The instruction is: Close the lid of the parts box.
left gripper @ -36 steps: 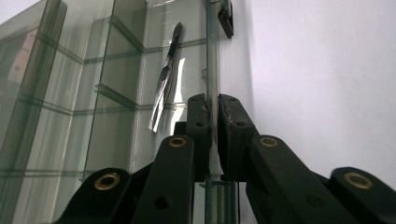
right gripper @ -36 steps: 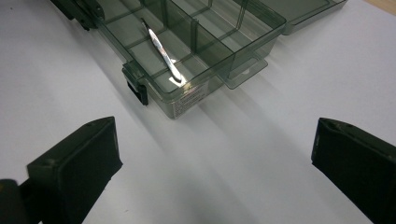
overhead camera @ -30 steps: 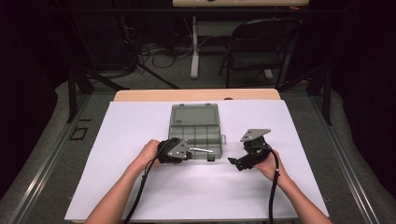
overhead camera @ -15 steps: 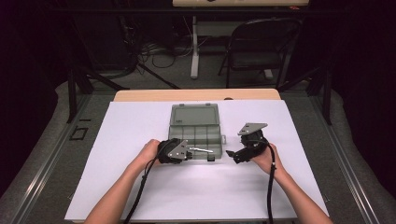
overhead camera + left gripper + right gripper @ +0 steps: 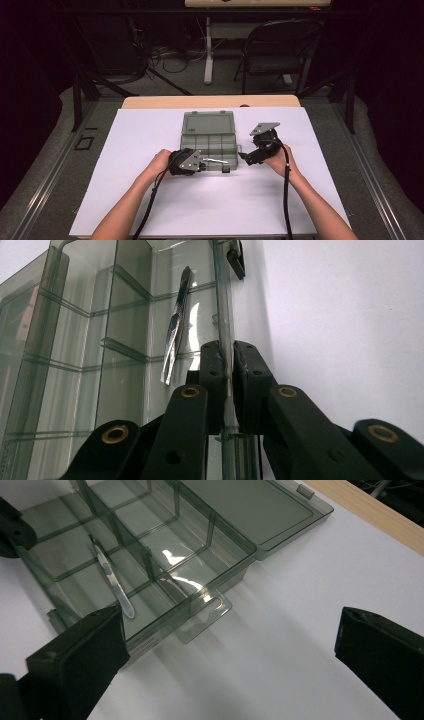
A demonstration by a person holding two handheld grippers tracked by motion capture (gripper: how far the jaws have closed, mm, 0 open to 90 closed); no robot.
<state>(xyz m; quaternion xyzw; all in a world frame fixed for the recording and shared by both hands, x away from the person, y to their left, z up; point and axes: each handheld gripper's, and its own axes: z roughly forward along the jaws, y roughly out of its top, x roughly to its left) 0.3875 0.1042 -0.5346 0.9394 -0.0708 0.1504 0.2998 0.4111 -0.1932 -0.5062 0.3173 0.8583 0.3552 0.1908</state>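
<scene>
A clear grey compartment box (image 5: 209, 140) lies open mid-table, its lid (image 5: 250, 505) folded flat on the far side. My left gripper (image 5: 202, 162) is shut on the box's near wall (image 5: 226, 340), one pad on each side of it. A slim silver metal tool (image 5: 174, 332) lies in a compartment just behind that wall, also seen as the tool (image 5: 112, 580) and the tool (image 5: 216, 161). My right gripper (image 5: 246, 157) hovers just right of the box. Its jaws stand open and wide apart around bare tabletop, near the box's hang tab (image 5: 205, 614).
A white sheet (image 5: 150, 200) covers the table, and a wooden strip (image 5: 210, 101) shows along its far edge. A folding chair (image 5: 272, 55) and cables stand on the floor beyond. Both forearms reach in from the near edge.
My right gripper has moved left and slightly away from me, closer to the box's right end. The left gripper and the box have stayed put.
</scene>
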